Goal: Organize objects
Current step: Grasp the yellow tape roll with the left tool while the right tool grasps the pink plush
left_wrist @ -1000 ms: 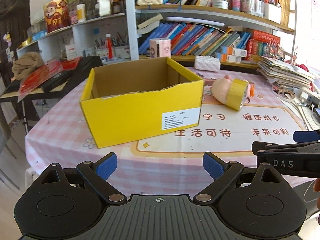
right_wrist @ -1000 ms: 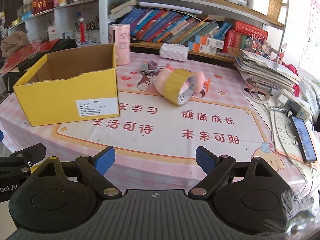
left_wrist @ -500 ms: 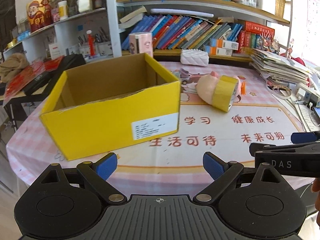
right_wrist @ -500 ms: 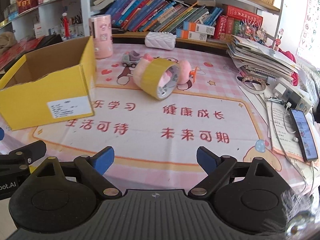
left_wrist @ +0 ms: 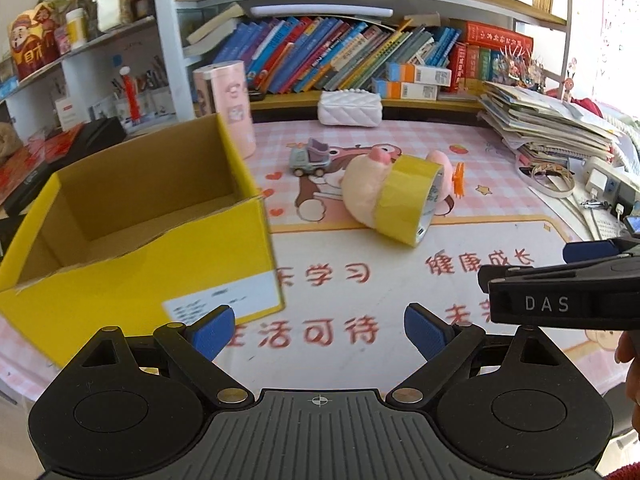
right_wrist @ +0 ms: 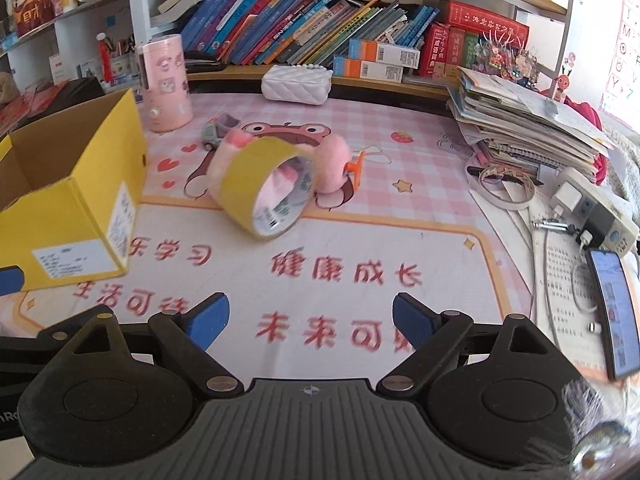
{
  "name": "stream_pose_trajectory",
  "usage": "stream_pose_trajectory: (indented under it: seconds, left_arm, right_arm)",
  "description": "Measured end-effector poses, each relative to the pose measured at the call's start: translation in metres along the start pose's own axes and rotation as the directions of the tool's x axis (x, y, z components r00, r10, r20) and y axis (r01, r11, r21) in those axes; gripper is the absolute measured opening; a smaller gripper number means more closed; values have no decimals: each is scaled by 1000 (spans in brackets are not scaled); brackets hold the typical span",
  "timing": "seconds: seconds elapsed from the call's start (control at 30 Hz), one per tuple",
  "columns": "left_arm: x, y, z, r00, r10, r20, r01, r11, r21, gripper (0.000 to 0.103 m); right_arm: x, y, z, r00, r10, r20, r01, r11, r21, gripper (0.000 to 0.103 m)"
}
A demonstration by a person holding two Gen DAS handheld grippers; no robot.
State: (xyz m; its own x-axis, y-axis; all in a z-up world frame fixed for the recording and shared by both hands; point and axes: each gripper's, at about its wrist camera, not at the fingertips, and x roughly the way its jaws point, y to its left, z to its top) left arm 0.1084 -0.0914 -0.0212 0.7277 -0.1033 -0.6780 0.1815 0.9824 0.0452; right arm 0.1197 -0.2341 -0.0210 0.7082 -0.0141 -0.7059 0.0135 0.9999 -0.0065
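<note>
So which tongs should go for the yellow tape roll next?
Right, probably. The right tongs are open, empty and face the yellow tape roll almost head-on. The left tongs, also open, have the yellow box close ahead, with the roll off to their right.

Left hand-held gripper [left_wrist: 319,330] spread wide; right hand-held gripper [right_wrist: 311,322] likewise, both unloaded.
</note>
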Motion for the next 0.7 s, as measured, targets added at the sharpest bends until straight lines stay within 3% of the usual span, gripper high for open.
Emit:
stream_pose_trajectory:
  seconds: [0.57,0.7]
  left_arm:
    - [72,-62,55,1000,3,5,-3,999,38,68]
    - [98,-72,66,1000,9,-16,-8,999,52,56]
  right_arm:
    - [38,-64,63,991,76,114,-77,997,9,77]
    - [47,-73,72,990,76,121,-75,997,-17,77]
